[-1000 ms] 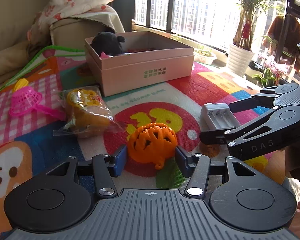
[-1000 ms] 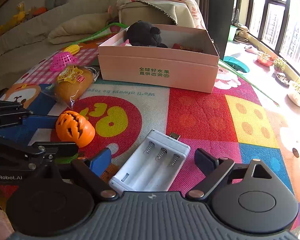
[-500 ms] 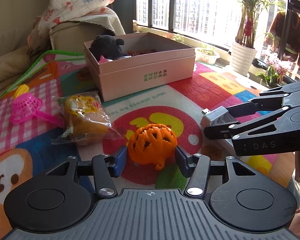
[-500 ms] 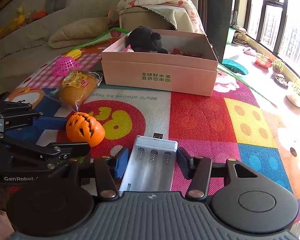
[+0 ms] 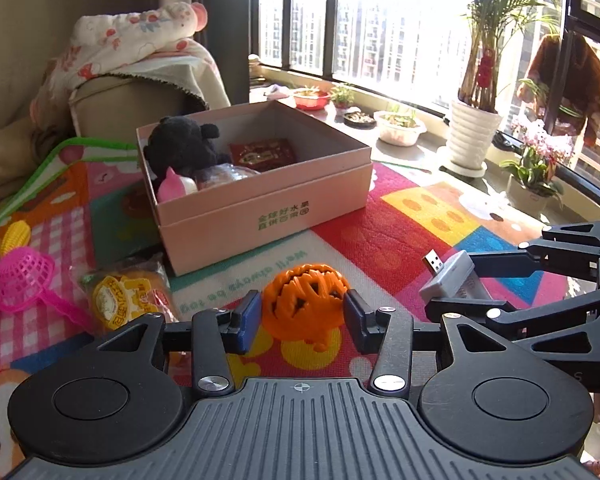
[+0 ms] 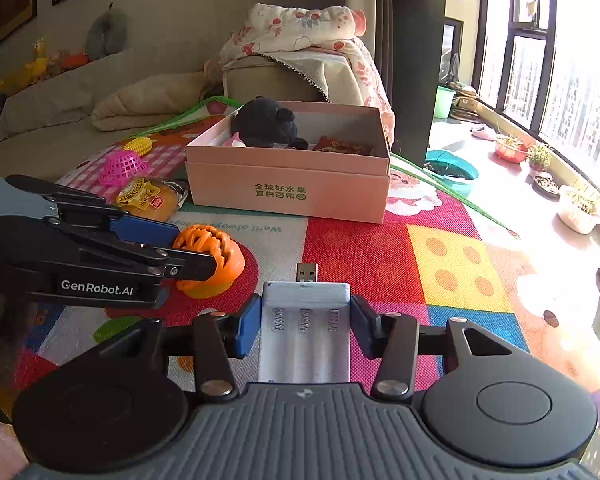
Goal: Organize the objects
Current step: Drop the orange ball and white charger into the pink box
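My left gripper is shut on an orange pumpkin toy and holds it above the colourful play mat. My right gripper is shut on a white battery charger with a USB plug, also lifted. The charger shows in the left wrist view at the right. The pumpkin shows in the right wrist view at the left. An open pink box holding a black plush, a red packet and a pink toy stands ahead of both grippers.
A wrapped bun, a pink toy sieve and a toy corn cob lie on the mat left of the box. A sofa with a floral blanket is behind. Potted plants line the window sill at the right.
Both grippers have risen off the mat and moved toward the box, the left carrying the pumpkin. The right gripper closed on the battery charger and lifted it.
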`<action>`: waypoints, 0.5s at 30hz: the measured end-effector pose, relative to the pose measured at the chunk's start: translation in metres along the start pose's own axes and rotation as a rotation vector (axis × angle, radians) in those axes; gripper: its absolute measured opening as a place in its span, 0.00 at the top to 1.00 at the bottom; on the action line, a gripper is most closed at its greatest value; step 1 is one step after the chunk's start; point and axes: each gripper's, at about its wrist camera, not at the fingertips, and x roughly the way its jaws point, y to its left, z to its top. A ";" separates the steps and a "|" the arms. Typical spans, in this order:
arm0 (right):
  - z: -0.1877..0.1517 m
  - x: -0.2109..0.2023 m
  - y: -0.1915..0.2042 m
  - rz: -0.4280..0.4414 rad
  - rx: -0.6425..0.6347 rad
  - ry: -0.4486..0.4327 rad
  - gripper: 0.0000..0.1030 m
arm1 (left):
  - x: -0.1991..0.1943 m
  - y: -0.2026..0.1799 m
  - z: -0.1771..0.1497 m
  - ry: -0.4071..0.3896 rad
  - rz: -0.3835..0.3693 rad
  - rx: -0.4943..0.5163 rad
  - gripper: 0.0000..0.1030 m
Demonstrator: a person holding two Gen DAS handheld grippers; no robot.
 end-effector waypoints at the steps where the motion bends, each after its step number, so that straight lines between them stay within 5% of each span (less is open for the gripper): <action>1: 0.001 -0.001 -0.001 -0.003 0.003 -0.008 0.54 | -0.001 0.000 0.011 -0.020 0.004 0.006 0.52; 9: -0.001 -0.001 -0.009 -0.001 0.033 -0.029 0.54 | 0.022 0.021 0.094 -0.185 0.020 -0.077 0.52; 15: -0.005 0.007 -0.014 -0.017 0.051 -0.012 0.54 | 0.081 0.042 0.104 -0.117 -0.068 -0.250 0.52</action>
